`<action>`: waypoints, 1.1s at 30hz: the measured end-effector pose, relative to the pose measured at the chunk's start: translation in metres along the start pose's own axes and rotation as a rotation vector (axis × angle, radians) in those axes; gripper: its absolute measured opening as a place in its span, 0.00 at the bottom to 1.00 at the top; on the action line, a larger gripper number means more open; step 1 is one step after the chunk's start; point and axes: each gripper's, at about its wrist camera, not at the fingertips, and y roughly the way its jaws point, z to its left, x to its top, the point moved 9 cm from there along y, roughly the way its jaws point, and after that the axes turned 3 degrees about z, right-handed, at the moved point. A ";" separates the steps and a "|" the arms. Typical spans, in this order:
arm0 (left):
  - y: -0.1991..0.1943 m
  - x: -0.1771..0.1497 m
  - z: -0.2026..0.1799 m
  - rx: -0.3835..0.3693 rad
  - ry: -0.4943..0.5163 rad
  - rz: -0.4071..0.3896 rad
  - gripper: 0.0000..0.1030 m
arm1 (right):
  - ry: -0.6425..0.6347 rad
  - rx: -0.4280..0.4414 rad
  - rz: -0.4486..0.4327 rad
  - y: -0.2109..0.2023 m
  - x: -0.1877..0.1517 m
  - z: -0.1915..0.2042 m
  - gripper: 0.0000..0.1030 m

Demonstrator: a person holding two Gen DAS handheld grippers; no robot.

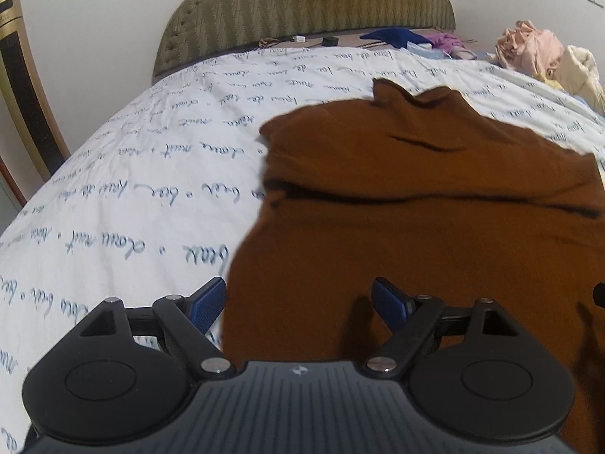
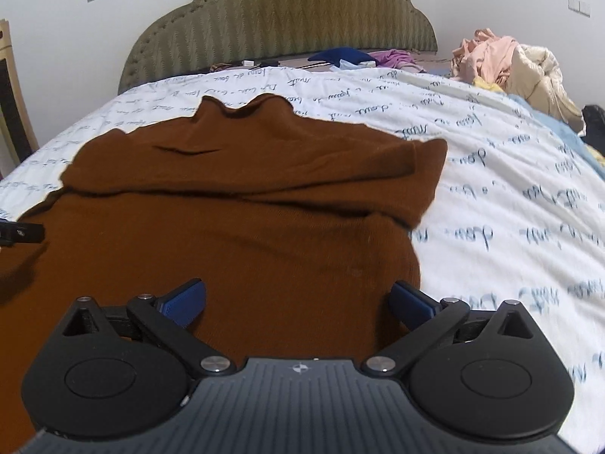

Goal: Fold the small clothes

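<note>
A brown knit sweater [image 1: 416, 189] lies flat on the bed, its neck towards the headboard and a sleeve folded across its chest. My left gripper [image 1: 298, 299] hovers open over the sweater's near left edge, with only the cloth below showing between its blue pads. In the right wrist view the same sweater [image 2: 245, 208] fills the middle. My right gripper [image 2: 297, 299] is open wide above its near right part, with nothing between its fingers. A black bit of the left gripper [image 2: 20, 232] shows at the left edge.
The bed has a white cover with blue script [image 1: 132, 196] and a green padded headboard [image 1: 302, 7]. Loose clothes [image 2: 503, 64] are piled at the far right. Dark and purple garments [image 2: 351, 56] lie by the headboard. A chair [image 1: 22, 94] stands at the left.
</note>
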 end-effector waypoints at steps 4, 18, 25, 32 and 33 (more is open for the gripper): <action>-0.004 -0.016 -0.009 -0.017 0.005 0.019 0.82 | 0.032 0.031 -0.006 -0.016 -0.012 0.000 1.00; -0.019 -0.048 -0.021 0.025 0.023 0.011 0.82 | 0.001 0.039 -0.010 -0.039 -0.046 0.018 1.00; -0.045 -0.068 -0.016 -0.026 0.050 -0.009 0.82 | 0.032 0.097 -0.020 -0.058 -0.055 0.014 1.00; -0.077 -0.095 0.019 -0.083 0.011 0.003 0.82 | 0.107 0.149 -0.021 -0.089 -0.070 -0.009 1.00; -0.079 -0.098 0.024 -0.100 0.001 0.013 0.82 | 0.115 0.141 -0.018 -0.094 -0.073 -0.013 1.00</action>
